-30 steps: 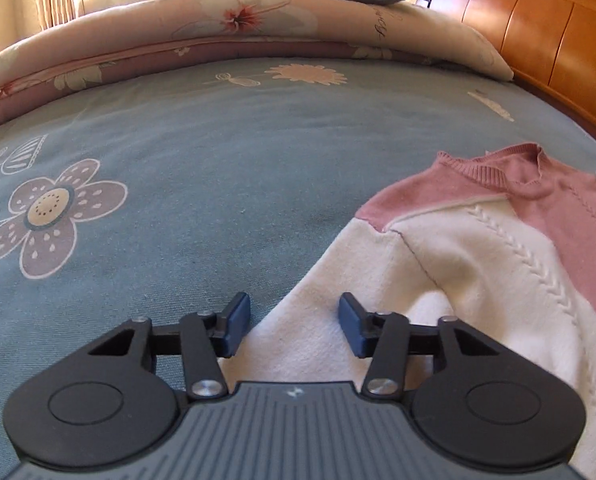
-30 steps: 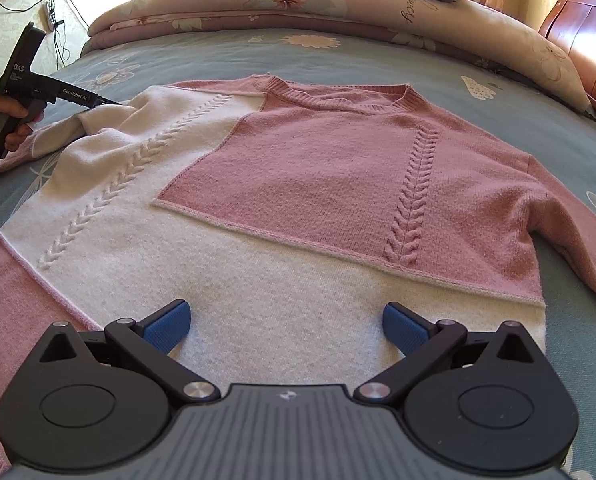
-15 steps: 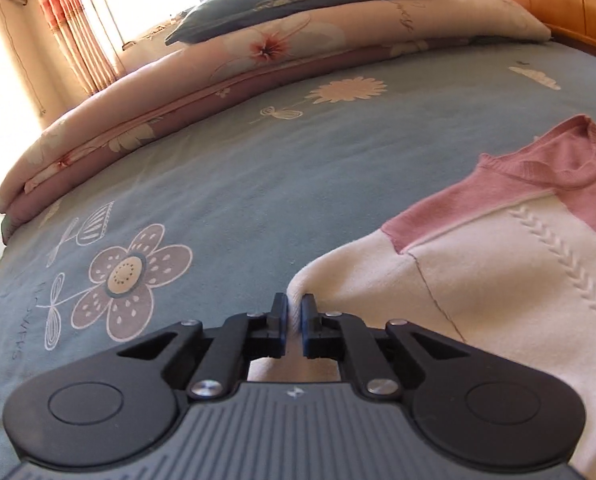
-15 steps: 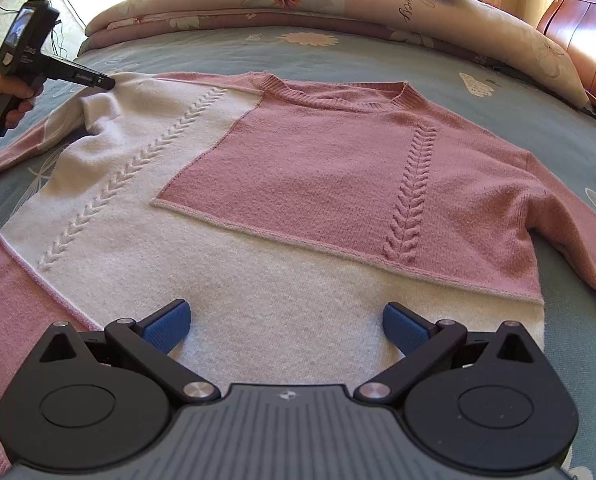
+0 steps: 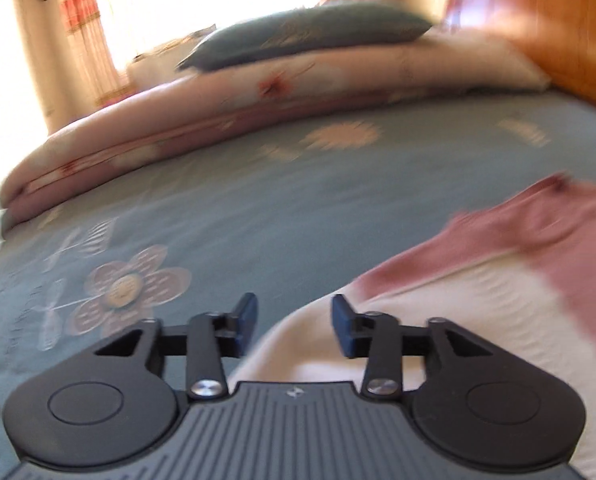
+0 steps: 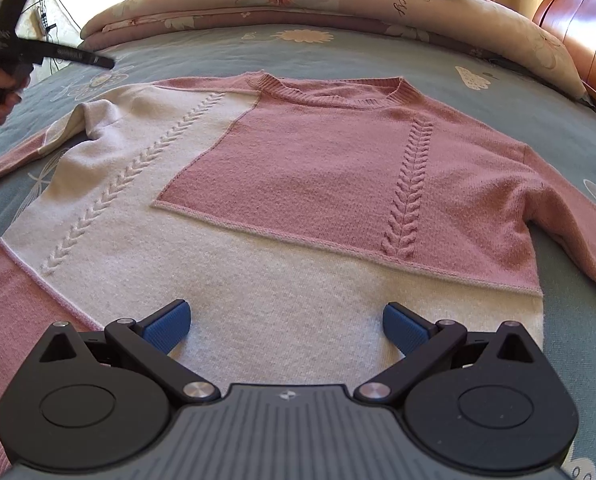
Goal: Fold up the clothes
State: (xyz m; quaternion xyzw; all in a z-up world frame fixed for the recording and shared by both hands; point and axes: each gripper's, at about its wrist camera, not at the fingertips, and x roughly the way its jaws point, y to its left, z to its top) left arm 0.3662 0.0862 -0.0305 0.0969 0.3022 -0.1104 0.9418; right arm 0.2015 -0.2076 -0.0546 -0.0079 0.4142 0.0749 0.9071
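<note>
Your pink-and-cream cable-knit sweater (image 6: 298, 184) lies flat, front up, on the blue-grey flowered bedspread (image 6: 378, 56). Its neckline points away from you toward the rolled floral quilt (image 6: 338, 4), and its hem is nearest your right gripper (image 6: 286, 326). The body runs from hem to collar straight ahead of that gripper, and the sleeves stretch out to either side, so the long sleeve axis runs across your view. Your right gripper hovers low over the cream hem band with its blue pads spread wide and nothing between them. Your left gripper (image 5: 294, 322) is at the cream left shoulder (image 5: 378, 340); its jaws are opening, and the fabric edge sits below and just beyond the pads, not pinched. In the right wrist view that gripper (image 6: 98, 60) hangs above the bedspread, just beyond the bunched left sleeve (image 6: 70, 128). That crumpled sleeve is what the next move likely depends on. It lies on your left hand's side, well apart from the right gripper, so the left hand is the nearer one to straighten or fold it.
</note>
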